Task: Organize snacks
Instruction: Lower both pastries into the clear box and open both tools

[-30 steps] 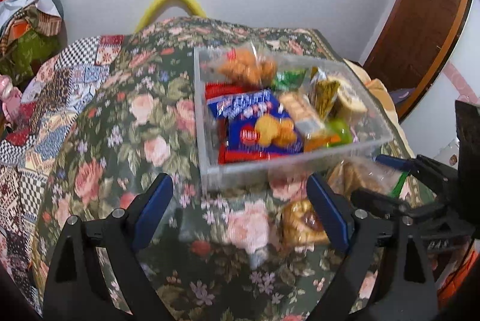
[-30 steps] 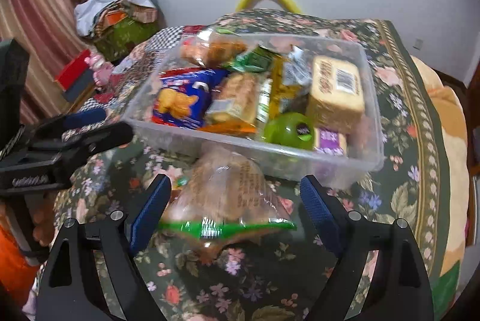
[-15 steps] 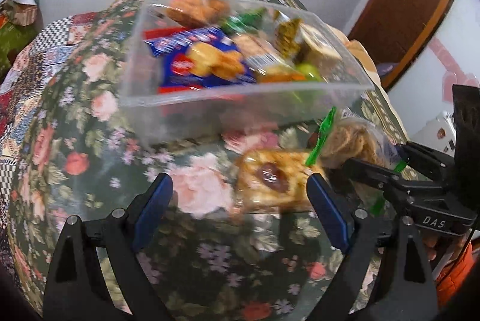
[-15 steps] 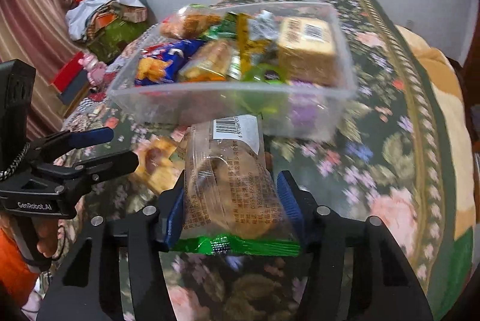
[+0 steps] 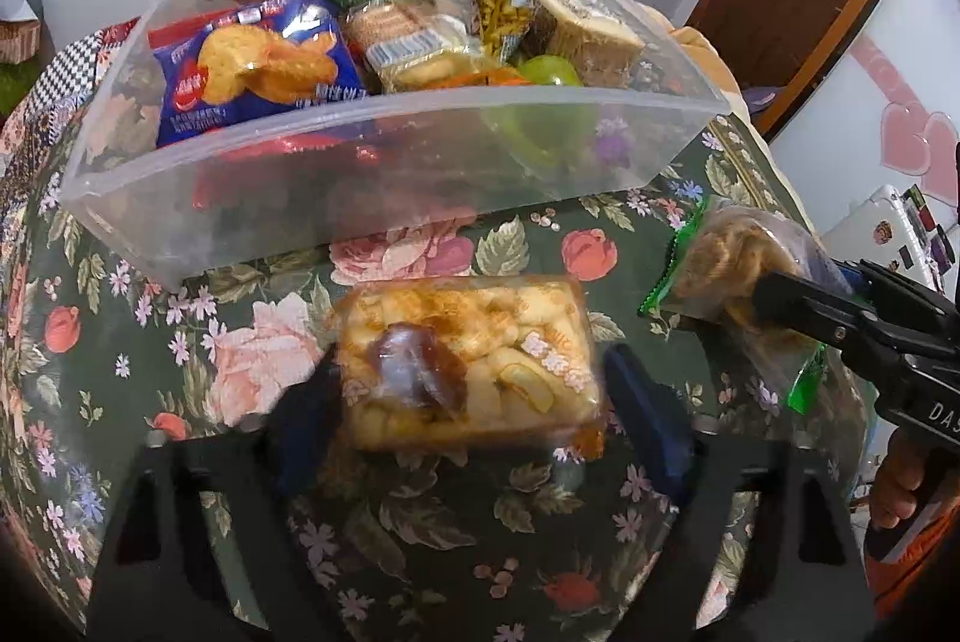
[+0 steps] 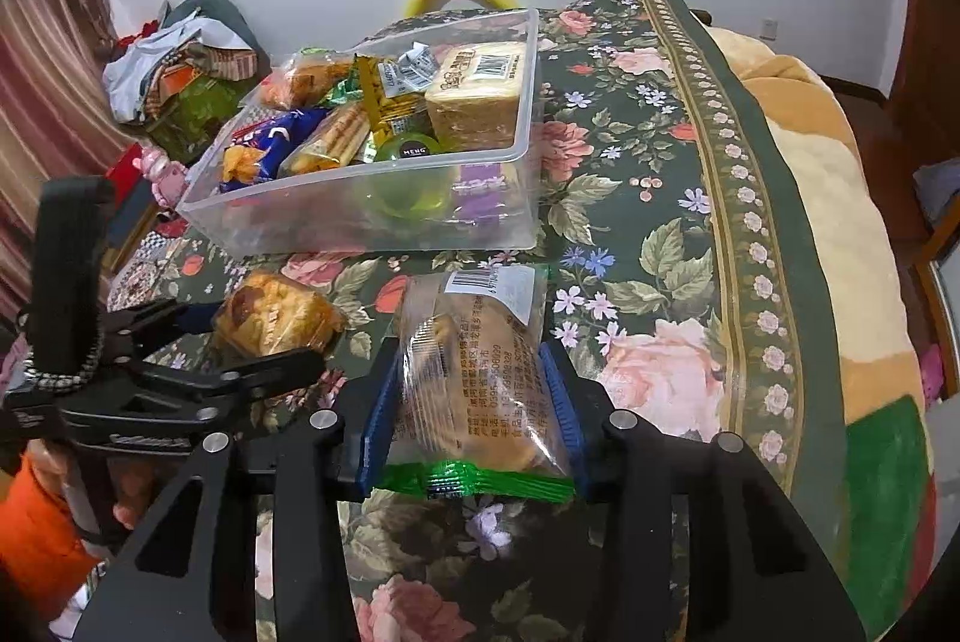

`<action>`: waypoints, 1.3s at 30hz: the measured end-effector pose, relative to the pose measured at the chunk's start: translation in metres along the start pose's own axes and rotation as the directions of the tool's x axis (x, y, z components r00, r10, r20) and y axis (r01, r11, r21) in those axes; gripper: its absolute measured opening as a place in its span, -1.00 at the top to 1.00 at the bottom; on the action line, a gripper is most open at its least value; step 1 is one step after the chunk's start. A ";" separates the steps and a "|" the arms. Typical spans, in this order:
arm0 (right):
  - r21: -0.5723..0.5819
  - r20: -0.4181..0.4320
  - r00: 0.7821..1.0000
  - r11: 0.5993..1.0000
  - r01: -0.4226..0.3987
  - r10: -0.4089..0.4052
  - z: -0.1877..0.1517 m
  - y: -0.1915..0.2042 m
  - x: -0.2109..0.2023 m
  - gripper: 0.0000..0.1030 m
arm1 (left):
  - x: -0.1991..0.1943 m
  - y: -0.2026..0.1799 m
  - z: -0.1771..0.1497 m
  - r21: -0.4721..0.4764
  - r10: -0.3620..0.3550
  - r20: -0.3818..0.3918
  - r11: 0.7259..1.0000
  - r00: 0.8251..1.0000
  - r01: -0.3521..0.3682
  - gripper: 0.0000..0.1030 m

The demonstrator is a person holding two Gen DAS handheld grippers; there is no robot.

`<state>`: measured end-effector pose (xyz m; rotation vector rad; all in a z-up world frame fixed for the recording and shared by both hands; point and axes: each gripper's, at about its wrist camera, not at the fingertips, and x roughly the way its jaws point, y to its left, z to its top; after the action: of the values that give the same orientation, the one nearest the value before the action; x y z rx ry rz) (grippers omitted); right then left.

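A clear plastic bin [image 5: 384, 186] full of snack packs stands on the floral tablecloth; it also shows in the right wrist view [image 6: 360, 216]. My left gripper [image 5: 468, 402] is shut on a wrapped orange pastry [image 5: 468, 360], seen from the side in the right wrist view [image 6: 273, 321], just in front of the bin. My right gripper [image 6: 471, 414] is shut on a clear bread pack with a green seal [image 6: 474, 372], held above the cloth right of the pastry; it shows at the right of the left wrist view [image 5: 732, 276].
The bin holds a blue cracker bag [image 5: 252, 66], a green cup [image 6: 411, 174], a tan cake block [image 6: 480, 96] and other packs. The tablecloth [image 6: 660, 234] drops off at the right over a beige blanket. Clothes are piled at the far left [image 6: 174, 72].
My left gripper moved forward and closed on the orange pastry. My right gripper, holding the bread pack, has risen and pulled back from the bin.
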<state>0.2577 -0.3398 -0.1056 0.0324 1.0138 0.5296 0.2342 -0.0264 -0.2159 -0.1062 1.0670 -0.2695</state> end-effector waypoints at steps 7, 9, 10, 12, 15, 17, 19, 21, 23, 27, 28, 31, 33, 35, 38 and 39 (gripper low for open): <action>-0.005 0.030 0.999 1.000 -0.017 0.018 0.006 0.004 -0.007 0.21 | -0.023 0.001 -0.001 0.009 -0.001 0.041 1.000 0.999 0.001 -0.45; -0.009 0.047 0.999 1.000 -0.022 0.022 0.010 0.006 -0.013 0.21 | -0.034 0.001 -0.001 0.010 0.005 0.065 1.000 0.998 -0.006 -0.45; -0.012 0.058 0.998 1.000 -0.023 0.024 0.013 0.007 -0.016 0.21 | -0.040 0.000 0.000 0.010 0.004 0.078 1.000 0.997 -0.005 -0.45; -0.018 0.080 0.996 0.999 -0.027 0.029 0.019 0.010 -0.021 0.21 | -0.051 0.000 0.003 0.012 -0.001 0.107 1.000 0.994 -0.001 -0.45; -0.031 0.120 0.992 0.999 -0.027 0.031 0.033 0.014 -0.028 0.21 | -0.066 -0.001 0.014 0.011 -0.010 0.152 1.000 0.988 0.008 -0.45; -0.042 0.145 0.989 0.999 -0.029 0.035 0.044 0.017 -0.031 0.21 | -0.072 -0.002 0.022 0.007 -0.008 0.173 1.000 0.985 0.007 -0.45; -0.051 0.165 0.986 0.998 -0.027 0.035 0.053 0.021 -0.032 0.22 | -0.078 -0.001 0.032 0.000 -0.008 0.201 1.000 0.979 0.008 -0.45; -0.067 0.193 0.981 0.998 -0.014 0.027 0.063 0.026 -0.032 0.22 | -0.081 0.001 0.046 -0.010 -0.007 0.226 1.000 0.974 0.010 -0.45; -0.083 0.217 0.976 0.997 0.000 0.018 0.071 0.031 -0.031 0.22 | -0.083 0.004 0.057 -0.018 -0.001 0.244 1.000 0.970 0.006 -0.45; -0.092 0.245 0.970 0.996 0.013 0.010 0.089 0.035 -0.020 0.22 | -0.076 0.009 0.077 -0.032 0.021 0.258 0.999 0.966 -0.013 -0.45; -0.094 0.247 0.969 0.995 0.021 0.002 0.092 0.036 -0.016 0.22 | -0.072 0.011 0.082 -0.035 0.024 0.256 0.999 0.966 -0.016 -0.45; -0.088 0.243 0.970 0.996 0.024 -0.002 0.101 0.035 -0.002 0.22 | -0.057 0.015 0.091 -0.050 0.033 0.243 0.999 0.969 -0.022 -0.45; -0.091 0.237 0.971 0.995 0.037 -0.015 0.104 0.035 0.006 0.22 | -0.047 0.016 0.097 -0.053 0.039 0.232 0.998 0.972 -0.027 -0.45; -0.102 0.224 0.974 0.994 0.043 -0.019 0.105 0.035 0.014 0.22 | -0.037 0.015 0.099 -0.046 0.048 0.216 0.998 0.975 -0.039 -0.45; -0.124 0.194 0.981 0.991 0.058 -0.033 0.106 0.036 0.025 0.22 | -0.023 0.012 0.103 -0.013 0.077 0.188 0.997 0.979 -0.076 -0.45; -0.131 0.182 0.983 0.989 0.064 -0.039 0.106 0.035 0.029 0.21 | -0.021 0.009 0.102 0.002 0.092 0.188 0.996 0.978 -0.094 -0.47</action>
<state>0.3414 -0.2741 -0.0621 -0.0672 0.7994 0.5378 0.3152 -0.0163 -0.1507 -0.0695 0.8806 -0.1770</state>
